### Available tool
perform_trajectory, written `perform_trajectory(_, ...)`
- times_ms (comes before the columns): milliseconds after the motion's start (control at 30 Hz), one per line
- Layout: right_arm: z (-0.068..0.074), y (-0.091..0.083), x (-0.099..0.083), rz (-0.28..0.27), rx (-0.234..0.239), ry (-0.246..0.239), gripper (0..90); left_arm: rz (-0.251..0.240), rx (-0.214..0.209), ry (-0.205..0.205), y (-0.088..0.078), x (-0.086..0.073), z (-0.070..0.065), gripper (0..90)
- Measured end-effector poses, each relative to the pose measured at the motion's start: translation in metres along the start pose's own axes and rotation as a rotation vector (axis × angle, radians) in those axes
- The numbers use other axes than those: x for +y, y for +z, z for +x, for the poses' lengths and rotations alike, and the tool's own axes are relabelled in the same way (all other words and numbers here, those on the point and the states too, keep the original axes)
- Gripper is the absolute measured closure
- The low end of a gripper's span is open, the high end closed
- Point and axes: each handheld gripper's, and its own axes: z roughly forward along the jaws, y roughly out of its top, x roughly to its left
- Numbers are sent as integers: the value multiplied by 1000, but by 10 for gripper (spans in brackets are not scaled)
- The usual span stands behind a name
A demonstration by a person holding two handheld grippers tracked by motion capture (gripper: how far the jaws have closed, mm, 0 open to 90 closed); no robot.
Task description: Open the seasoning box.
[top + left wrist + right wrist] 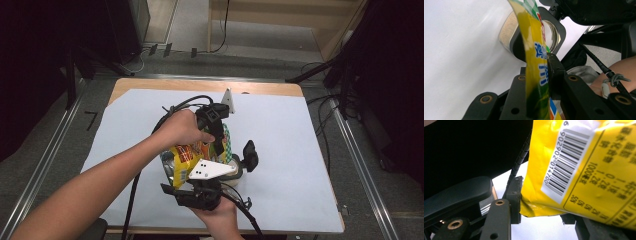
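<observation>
Showing the yellow packet's (579, 177) barcode, right gripper view, jar (510, 33) in left gripper view

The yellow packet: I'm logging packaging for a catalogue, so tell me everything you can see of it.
The yellow packet is a glossy, crinkled plastic pouch, printed in orange, green and white, with blue Chinese characters on one face and a white barcode label plus black text on the other. It is held above the white sheet, over a clear jar. The left tool is clamped on it, seen edge-on; the right tool touches its lower edge.
</observation>
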Motion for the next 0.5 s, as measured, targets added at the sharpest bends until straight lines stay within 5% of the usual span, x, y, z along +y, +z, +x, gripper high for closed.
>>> perform_trajectory(500,0,-2,3,14,12,8,618,-2,-3,-10,-1,0,2,829)
